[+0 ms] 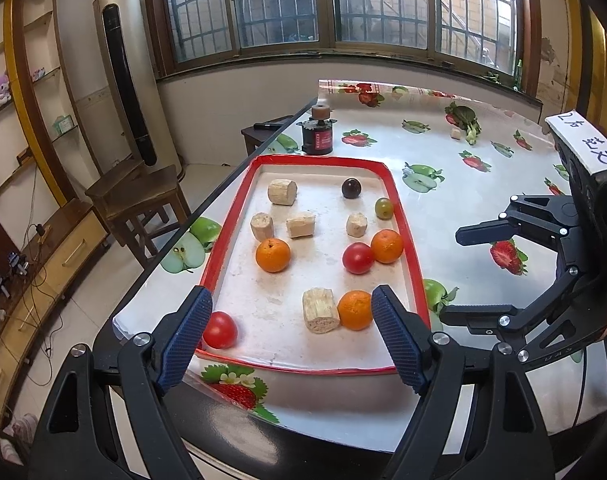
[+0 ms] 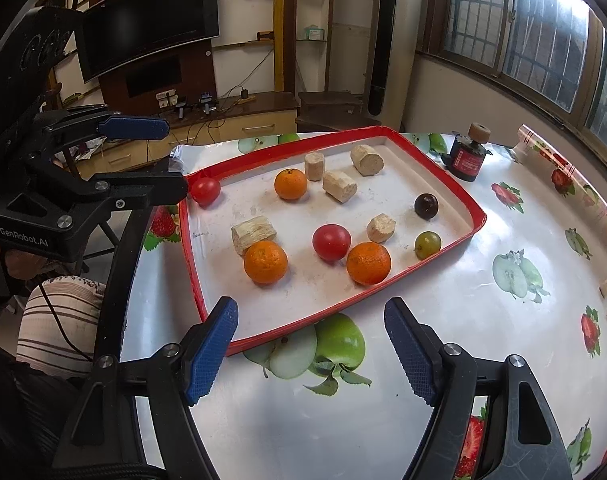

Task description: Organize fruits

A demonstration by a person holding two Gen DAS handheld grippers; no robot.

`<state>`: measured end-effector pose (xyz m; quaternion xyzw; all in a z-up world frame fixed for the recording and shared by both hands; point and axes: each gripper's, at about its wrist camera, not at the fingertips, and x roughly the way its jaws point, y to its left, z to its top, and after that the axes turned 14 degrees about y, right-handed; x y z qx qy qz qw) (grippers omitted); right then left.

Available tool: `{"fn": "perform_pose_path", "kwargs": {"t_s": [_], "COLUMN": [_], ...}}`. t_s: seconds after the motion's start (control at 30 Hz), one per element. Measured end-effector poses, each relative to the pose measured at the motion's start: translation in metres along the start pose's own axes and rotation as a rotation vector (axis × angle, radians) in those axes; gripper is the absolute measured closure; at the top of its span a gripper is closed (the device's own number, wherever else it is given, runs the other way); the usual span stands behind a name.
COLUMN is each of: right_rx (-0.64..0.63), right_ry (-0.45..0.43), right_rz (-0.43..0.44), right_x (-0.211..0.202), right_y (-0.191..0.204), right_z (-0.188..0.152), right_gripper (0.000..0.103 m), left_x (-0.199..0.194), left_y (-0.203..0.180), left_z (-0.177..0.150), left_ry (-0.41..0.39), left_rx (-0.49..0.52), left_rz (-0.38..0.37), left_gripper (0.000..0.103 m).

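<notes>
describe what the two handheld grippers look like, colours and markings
Both are black plastic linkage frames with silver screws and blue ribbed pads on the fingers. The left gripper carries white "GenRobot.AI" lettering on its side. The right gripper has a white label with handwritten marks on top. A striped sleeve and thin black cable show nearby.

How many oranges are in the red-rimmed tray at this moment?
3. One orange sits toward the far left by the cut chunks, one near the front touching a chunk, and one front right beside a tomato. None appears hidden.
</notes>
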<state>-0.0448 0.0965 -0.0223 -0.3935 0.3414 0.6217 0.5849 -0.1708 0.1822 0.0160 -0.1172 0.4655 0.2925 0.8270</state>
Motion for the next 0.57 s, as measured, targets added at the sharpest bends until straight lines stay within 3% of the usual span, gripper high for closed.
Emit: {"fn": "perform_pose_path", "kwargs": {"t_s": [0.5,0.57], "right_rx": [0.032,0.062], "right_ry": [0.009,0.012], "right_rz": [0.009,0.0], "right_x": [0.008,0.01], "right_y": [0.001,-0.001], "right_z": [-0.006,-0.011], "right_gripper": [0.025,0.019], "left_x": [0.004,0.006], "left_y": [-0.006,-0.012], "left_z": [0.003,0.005], "left_ry": [0.035,0.047], "left_rx": [0.006,0.009], "left_rz": [-0.017,-0.027], "left_gripper": [0.021,0.021]}}
